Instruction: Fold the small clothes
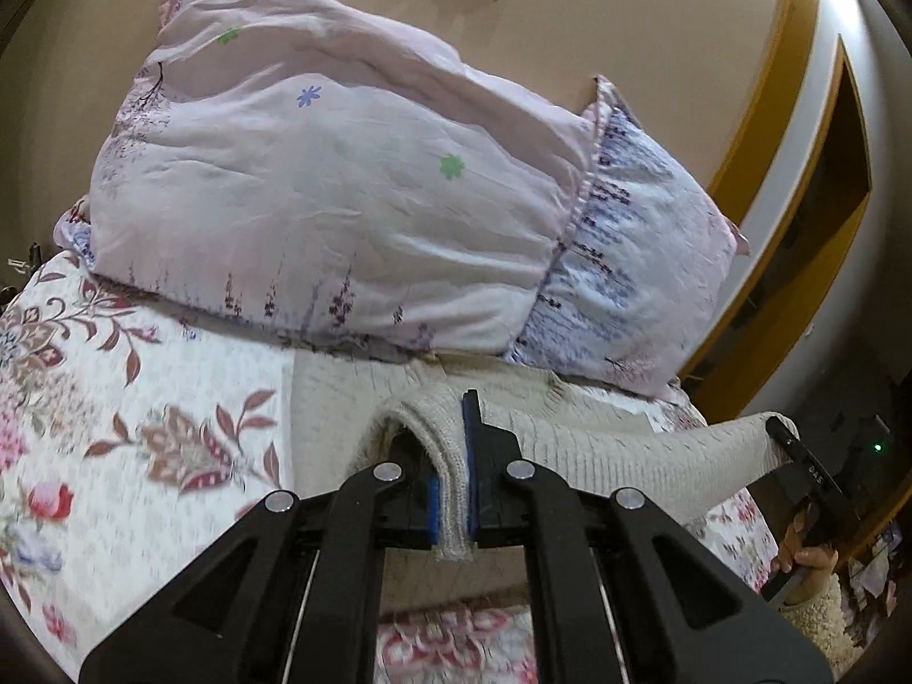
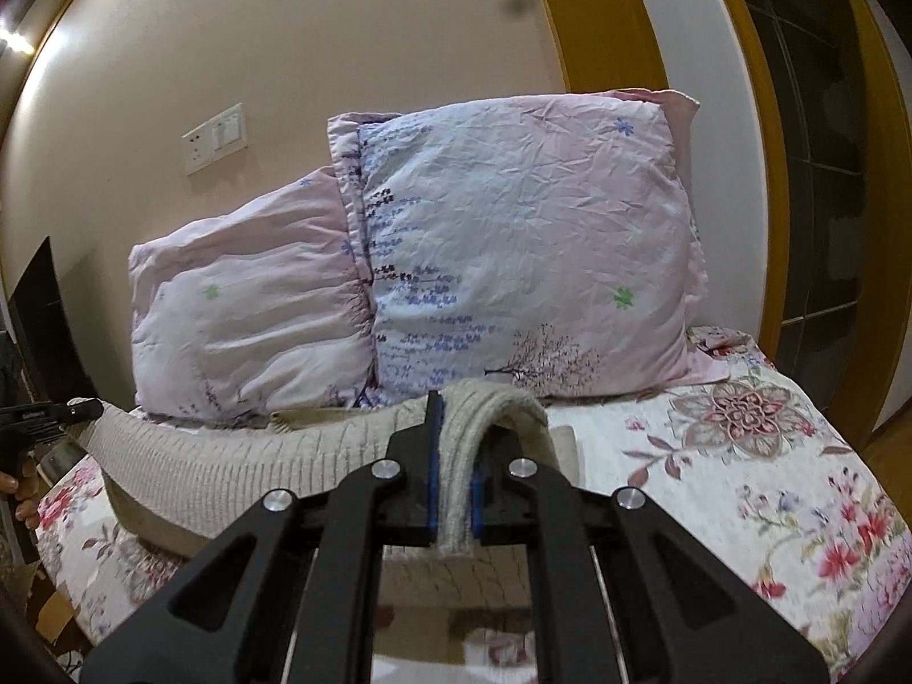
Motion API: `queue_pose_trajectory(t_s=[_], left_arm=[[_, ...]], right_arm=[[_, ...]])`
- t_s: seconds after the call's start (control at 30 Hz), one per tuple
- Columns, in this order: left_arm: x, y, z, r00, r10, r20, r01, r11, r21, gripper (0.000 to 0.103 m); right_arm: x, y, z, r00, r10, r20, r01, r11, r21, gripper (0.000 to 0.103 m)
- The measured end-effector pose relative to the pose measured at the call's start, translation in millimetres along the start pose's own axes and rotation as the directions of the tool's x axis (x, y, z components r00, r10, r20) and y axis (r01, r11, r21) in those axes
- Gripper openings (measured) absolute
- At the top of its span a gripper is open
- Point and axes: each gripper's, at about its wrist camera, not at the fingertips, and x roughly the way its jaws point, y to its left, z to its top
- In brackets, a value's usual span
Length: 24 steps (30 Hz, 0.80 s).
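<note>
A cream knitted garment [image 1: 598, 450] lies stretched across the flowered bedspread [image 1: 142, 444]. My left gripper [image 1: 453, 456] is shut on one ribbed edge of it, and the fabric drapes over the blue pads. My right gripper [image 2: 456, 456] is shut on the other ribbed edge of the garment [image 2: 228, 467]. The knit hangs lifted between them above the bed. The right gripper also shows at the right edge of the left wrist view [image 1: 792, 444]. The left gripper shows at the left edge of the right wrist view [image 2: 74, 410].
Two pale pink flowered pillows [image 1: 342, 188] [image 2: 513, 245] lean against the beige wall just behind the garment. The bedspread also shows in the right wrist view [image 2: 741, 473]. A wooden door frame [image 2: 764, 142] stands to the right. Wall switches [image 2: 216, 137] sit above the pillows.
</note>
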Motion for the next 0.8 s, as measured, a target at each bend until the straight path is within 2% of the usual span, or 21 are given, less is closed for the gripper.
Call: queue_pose_trajectory(t_s=[0.2,0.27,0.33,0.43,0.5,0.57,0.67,0.8], left_arm=[[39,17,15,1.000,0.017,-0.016,-0.018,0.999,-0.028,0.005],[65,33,14,0.998,0.020,-0.054,-0.025,0.996,-0.083,0.005],[90,50,9,0.995,0.020,-0.101,-0.035,0.989,-0.142,0.005],[120,70,-2,0.987,0.017,-0.161,-0.053,0.973,-0.224,0.005],[132,81,-10,0.984,-0.001,-0.176,-0.051,0.956,-0.288,0.005],[137,87,-12,0.984,-0.025,-0.178,-0.036,0.944,-0.329,0.005],[140,91,-12,0.984,-0.049,-0.173,-0.016,0.934,-0.357,0.005],[145,97,-10,0.985,-0.094,-0.141,0.025,0.904,-0.427,0.006]], right_arm=[[37,-7,5,1.000,-0.004,-0.016,0.005,1.000,0.030,0.007],[55,-13,1,0.999,-0.013,-0.051,0.016,0.999,0.046,0.007],[82,-23,-9,0.992,-0.020,-0.125,0.030,0.996,0.078,0.007],[128,-39,-29,0.962,-0.008,-0.274,0.054,0.985,0.163,0.007],[148,-49,-40,0.942,0.007,-0.336,0.071,0.973,0.219,0.007],[159,-54,-46,0.932,0.019,-0.361,0.077,0.965,0.251,0.007],[172,-63,-49,0.922,0.045,-0.386,0.086,0.945,0.317,0.016],[190,-75,-45,0.916,0.094,-0.390,0.089,0.900,0.426,0.051]])
